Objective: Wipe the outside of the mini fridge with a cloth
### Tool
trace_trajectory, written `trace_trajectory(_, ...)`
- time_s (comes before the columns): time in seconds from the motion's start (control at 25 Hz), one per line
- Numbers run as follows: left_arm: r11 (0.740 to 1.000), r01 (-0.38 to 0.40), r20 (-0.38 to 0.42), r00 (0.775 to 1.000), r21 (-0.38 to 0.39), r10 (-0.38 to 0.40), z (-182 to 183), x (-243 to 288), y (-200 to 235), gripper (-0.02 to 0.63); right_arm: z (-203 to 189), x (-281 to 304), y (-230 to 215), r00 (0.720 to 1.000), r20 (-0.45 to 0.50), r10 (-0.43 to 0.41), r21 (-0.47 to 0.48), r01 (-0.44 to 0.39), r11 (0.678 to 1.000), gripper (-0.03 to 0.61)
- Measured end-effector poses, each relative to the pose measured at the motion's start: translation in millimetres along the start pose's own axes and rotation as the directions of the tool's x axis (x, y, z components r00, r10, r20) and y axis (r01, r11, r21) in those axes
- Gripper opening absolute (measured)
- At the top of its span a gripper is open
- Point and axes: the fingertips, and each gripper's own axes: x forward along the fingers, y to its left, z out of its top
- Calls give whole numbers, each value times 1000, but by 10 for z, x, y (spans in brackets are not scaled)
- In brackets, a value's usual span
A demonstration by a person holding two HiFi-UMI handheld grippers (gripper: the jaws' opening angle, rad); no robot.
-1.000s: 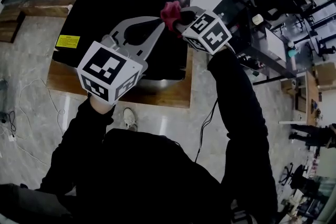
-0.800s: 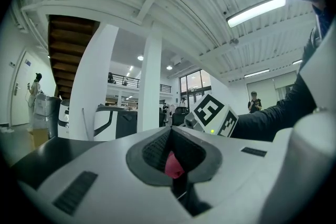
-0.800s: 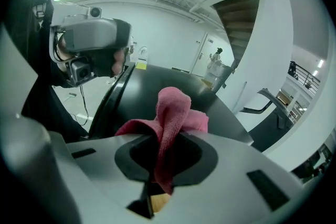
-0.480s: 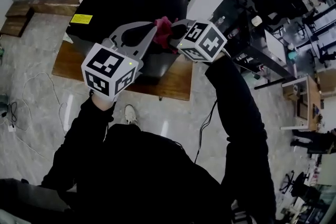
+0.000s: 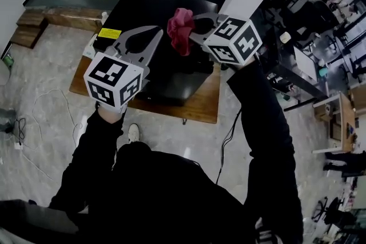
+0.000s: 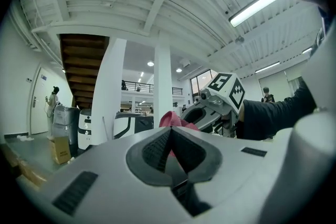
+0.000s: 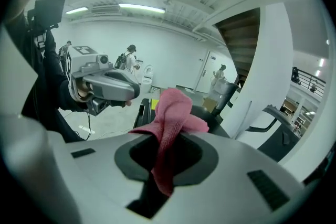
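With the left claw (image 5: 155, 38) drawn back from the crumpled pink cloth (image 5: 180, 28) it was touching a second ago, the cloth hangs from the right claw (image 5: 193, 23) alone, over the black box-shaped mini fridge (image 5: 171, 74). The right claw is clamped shut on a fold of it. The left claw's jaws meet on nothing, and wiping looks ready to begin.

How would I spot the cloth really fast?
Find the big black mini fridge sitting on a wooden board on the floor. Above it, the right gripper pinches the cloth. It is crumpled and soft, and it is the only pink thing there.
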Motion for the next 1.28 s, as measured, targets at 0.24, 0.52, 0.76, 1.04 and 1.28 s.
trace_trajectory(0.24,1000,13,25,1000,27,-14,130,100,927,5,714,527,-606,999,14,-35,35,35,999,57)
trace_trajectory(0.52,999,36,30,999,20,-36,35,296,2089,5,1202,1547,-1335,995,-71,-67,82,72,994,57)
trace_trajectory(0.76,997,79,16,997,-10,-79,-139,528,2736,5,1033,2399,-1938,978,-183,-96,148,124,981,57)
trace_trajectory(1.04,993,107,-1,994,-48,-107,-358,698,3134,5,448,3129,-2466,947,-287,-146,170,200,965,57)
trace_trajectory(1.28,992,94,-21,995,-83,-96,-507,719,3432,5,231,3378,-2542,930,-322,-177,128,228,965,54)
